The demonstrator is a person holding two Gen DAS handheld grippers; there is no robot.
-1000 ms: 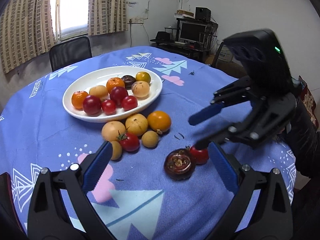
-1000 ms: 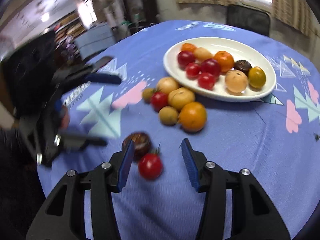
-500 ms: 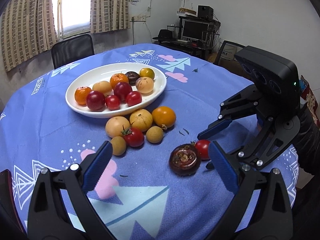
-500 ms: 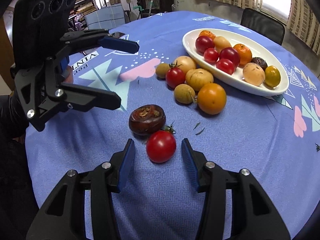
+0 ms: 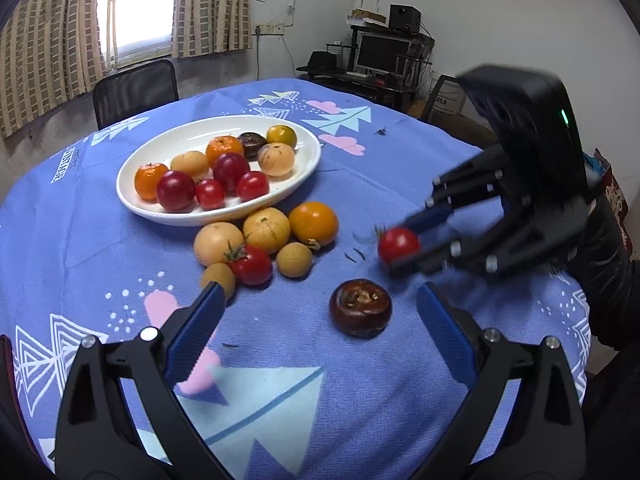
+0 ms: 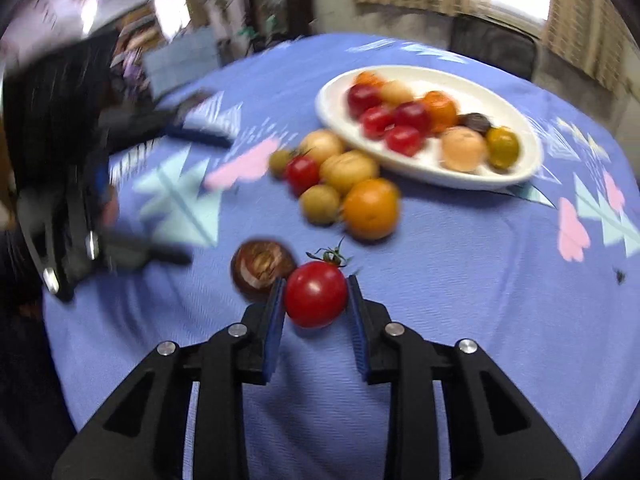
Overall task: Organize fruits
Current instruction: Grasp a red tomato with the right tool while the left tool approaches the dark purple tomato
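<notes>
My right gripper (image 6: pixel 316 294) is shut on a red cherry tomato (image 6: pixel 316 294) and holds it just above the blue cloth; the left wrist view shows the same tomato (image 5: pixel 399 245) lifted in the right gripper (image 5: pixel 404 246). A dark brown mangosteen (image 5: pixel 360 313) lies on the cloth between my left gripper's (image 5: pixel 320 320) open fingers, untouched. The white plate (image 5: pixel 136 204) holds several red, orange and tan fruits. A loose cluster of fruits (image 5: pixel 266 236) sits in front of the plate, among them a red tomato (image 5: pixel 251 265) and an orange (image 5: pixel 313 223).
A round table with a blue patterned cloth (image 5: pixel 320 380) carries everything. A black chair (image 5: pixel 136 90) stands behind it by the curtained window. A desk with a monitor (image 5: pixel 380 54) is at the back right. A person's dark sleeve (image 5: pixel 608 272) holds the right gripper.
The right gripper has shut on the red cherry tomato beside the mangosteen and lifted it off the cloth, moving away from the mangosteen. The left gripper stays open.
</notes>
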